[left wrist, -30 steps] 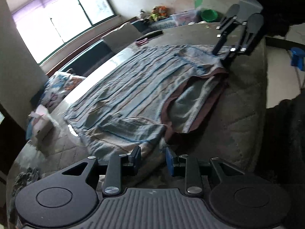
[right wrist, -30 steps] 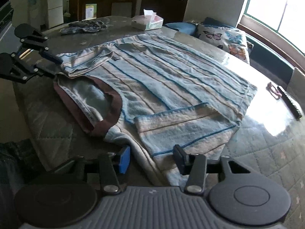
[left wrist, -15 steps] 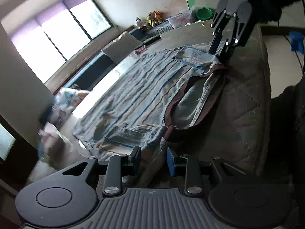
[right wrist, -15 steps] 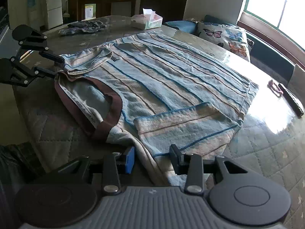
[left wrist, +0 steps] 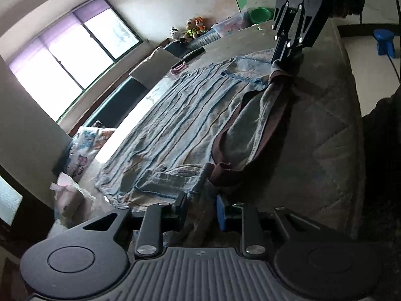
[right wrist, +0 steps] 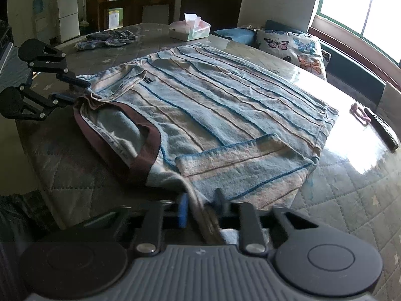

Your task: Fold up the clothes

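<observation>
A light blue striped T-shirt (right wrist: 225, 105) with a maroon collar (right wrist: 147, 148) lies flat on the quilted table, both sleeves folded in; it also shows in the left wrist view (left wrist: 190, 115). My left gripper (left wrist: 200, 209) has the shirt's shoulder edge between its fingers, with a gap still between them. It shows in the right wrist view (right wrist: 75, 91) at the shirt's left shoulder. My right gripper (right wrist: 200, 209) is shut on the other shoulder's fabric, which is bunched between the fingers. It shows in the left wrist view (left wrist: 278, 59) at the far shoulder.
A tissue box (right wrist: 189, 30) and a crumpled dark cloth (right wrist: 107, 39) sit at the far side of the table (right wrist: 351, 200). A pink hair tie (right wrist: 359, 111) and a remote (right wrist: 381, 128) lie at the right. Butterfly cushions (right wrist: 293, 47) lie under the window.
Both grippers have moved onto the shirt's shoulders. The right fingers have closed on the fabric. The left wrist has tilted upward and the shoulder edge has lifted between its fingers.
</observation>
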The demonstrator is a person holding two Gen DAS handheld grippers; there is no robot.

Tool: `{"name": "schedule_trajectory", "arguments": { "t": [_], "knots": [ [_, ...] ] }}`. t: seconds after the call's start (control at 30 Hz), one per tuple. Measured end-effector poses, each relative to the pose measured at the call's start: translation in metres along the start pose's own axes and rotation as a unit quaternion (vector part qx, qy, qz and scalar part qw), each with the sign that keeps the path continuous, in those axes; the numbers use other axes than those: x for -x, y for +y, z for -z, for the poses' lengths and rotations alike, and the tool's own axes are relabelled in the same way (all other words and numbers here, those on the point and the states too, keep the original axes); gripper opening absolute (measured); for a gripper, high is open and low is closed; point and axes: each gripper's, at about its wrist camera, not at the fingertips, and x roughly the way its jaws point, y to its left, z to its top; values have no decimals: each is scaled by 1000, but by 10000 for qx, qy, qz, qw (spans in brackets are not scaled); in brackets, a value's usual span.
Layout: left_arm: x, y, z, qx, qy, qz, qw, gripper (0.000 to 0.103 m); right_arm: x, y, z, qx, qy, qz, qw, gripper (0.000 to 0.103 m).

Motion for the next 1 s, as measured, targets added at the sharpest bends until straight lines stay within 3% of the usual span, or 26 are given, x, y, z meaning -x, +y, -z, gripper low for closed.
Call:
{"name": "schedule_trajectory", "arguments": {
  "t": [0.07,0.13,0.4,0.6,0.8,1.0],
  "knots": [
    [0,2,-1,251,23,60,9997,8,1,1,-1,-18,-43,10,10000,8],
    [5,1,-3,476,-3,39,9989,6,4,3,-2,-12,-109,53,9999,5],
    [63,4,-17,1126,-365,-278,9926,5,61,15,-1,246,-658,114,9975,4],
    [106,16,-42,1443,-793,-637,9843,5,117,27,-18,575,-1261,407,9895,4],
    [84,58,-61,1794,-949,-780,9761,5,106,5,-55,622,-1414,652,9858,4],
    [24,115,-77,2020,-659,-717,9745,4,59,-33,-99,518,-1184,748,9888,4]
  ]
}}
